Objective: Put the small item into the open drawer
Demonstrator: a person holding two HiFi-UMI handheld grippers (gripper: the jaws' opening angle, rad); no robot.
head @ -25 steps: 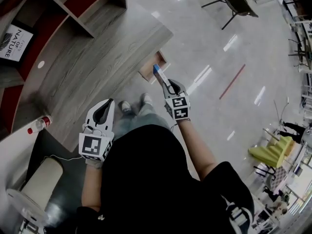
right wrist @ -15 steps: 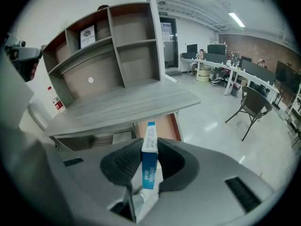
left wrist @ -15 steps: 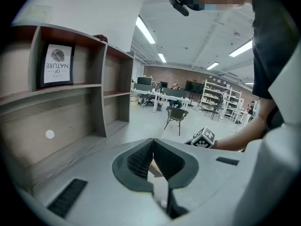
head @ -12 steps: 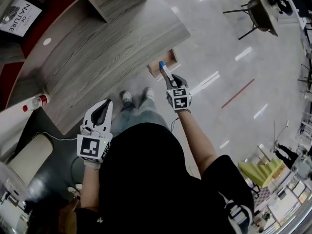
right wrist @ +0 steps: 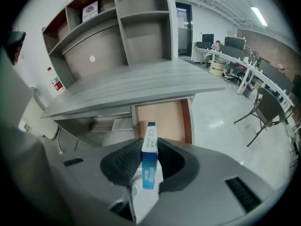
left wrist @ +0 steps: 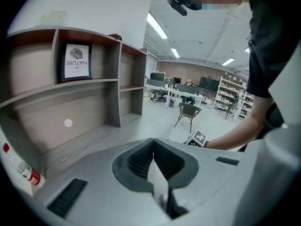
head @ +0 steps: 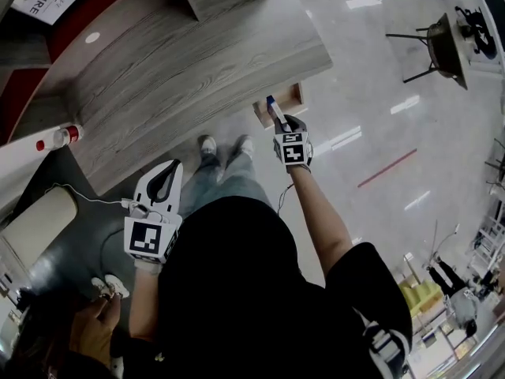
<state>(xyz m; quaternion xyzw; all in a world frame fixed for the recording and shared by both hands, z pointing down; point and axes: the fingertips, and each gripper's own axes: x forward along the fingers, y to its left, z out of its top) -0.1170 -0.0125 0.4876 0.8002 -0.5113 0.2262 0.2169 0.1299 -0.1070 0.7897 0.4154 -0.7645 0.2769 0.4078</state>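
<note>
My right gripper (right wrist: 150,145) is shut on a small blue-and-white box (right wrist: 149,160), which stands on edge between the pads and sticks out past the tips. In the head view that gripper (head: 276,115) holds the box (head: 271,101) just above the open drawer (head: 290,97). The drawer (right wrist: 161,121) is wooden inside, pulled out from under the grey desk (right wrist: 141,86), straight ahead of the box. My left gripper (head: 166,174) hangs lower left by the person's side, its jaws shut with nothing between them (left wrist: 153,142).
A grey wooden desk (head: 173,69) with shelves (right wrist: 141,32) runs across the upper left. A red-capped bottle (head: 57,138) lies at its left end. The person's shoes (head: 225,144) stand on glossy floor near the drawer. A chair (head: 438,46) stands far right.
The right gripper with the box has moved up and forward toward the drawer. The head view has shifted, so the desk sits higher in frame. The left gripper has barely moved.
</note>
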